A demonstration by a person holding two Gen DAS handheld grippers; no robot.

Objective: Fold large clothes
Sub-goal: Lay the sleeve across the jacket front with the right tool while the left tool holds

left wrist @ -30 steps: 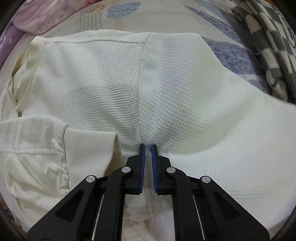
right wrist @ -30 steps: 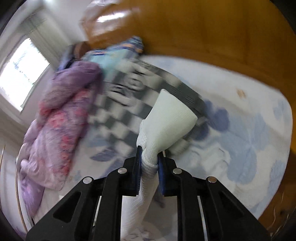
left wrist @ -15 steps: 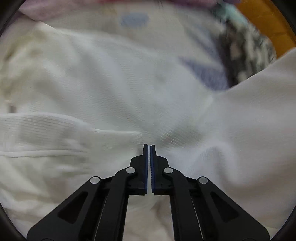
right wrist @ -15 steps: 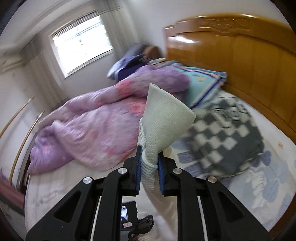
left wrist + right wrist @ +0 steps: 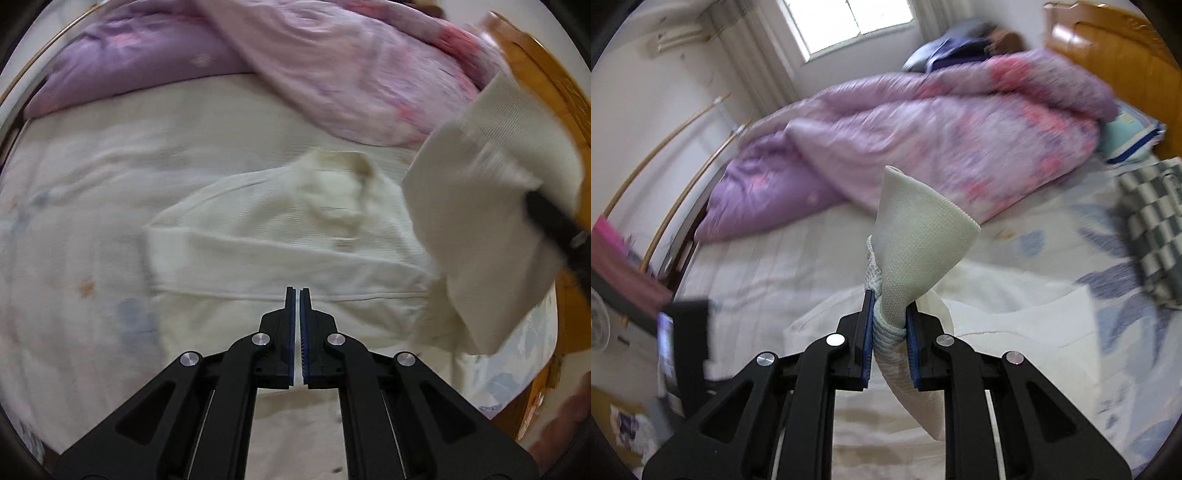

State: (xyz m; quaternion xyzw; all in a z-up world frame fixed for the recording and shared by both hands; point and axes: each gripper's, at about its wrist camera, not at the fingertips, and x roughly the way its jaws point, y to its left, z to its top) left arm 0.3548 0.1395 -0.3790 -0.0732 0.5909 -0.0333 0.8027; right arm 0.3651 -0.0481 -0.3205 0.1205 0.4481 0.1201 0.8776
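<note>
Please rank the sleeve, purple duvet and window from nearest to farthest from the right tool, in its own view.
1. Sleeve: clamped in the right tool.
2. Duvet: heaped across the bed's far side, beyond the sleeve.
3. Window: in the back wall, top centre.

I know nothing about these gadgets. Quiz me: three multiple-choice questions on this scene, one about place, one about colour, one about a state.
1. Where does the white garment lie?
A. on the bed
B. on a chair
C. on the floor

2. What colour is the quilt?
A. green
B. purple and pink
C. black

3. What is the right gripper doing?
A. open, empty
B. shut on nothing
C. shut on the sleeve

Answers: 1 A, the garment is spread on the sheet; 2 B, its folds are purple with pink patches; 3 C, cloth is pinched between its fingers.
</note>
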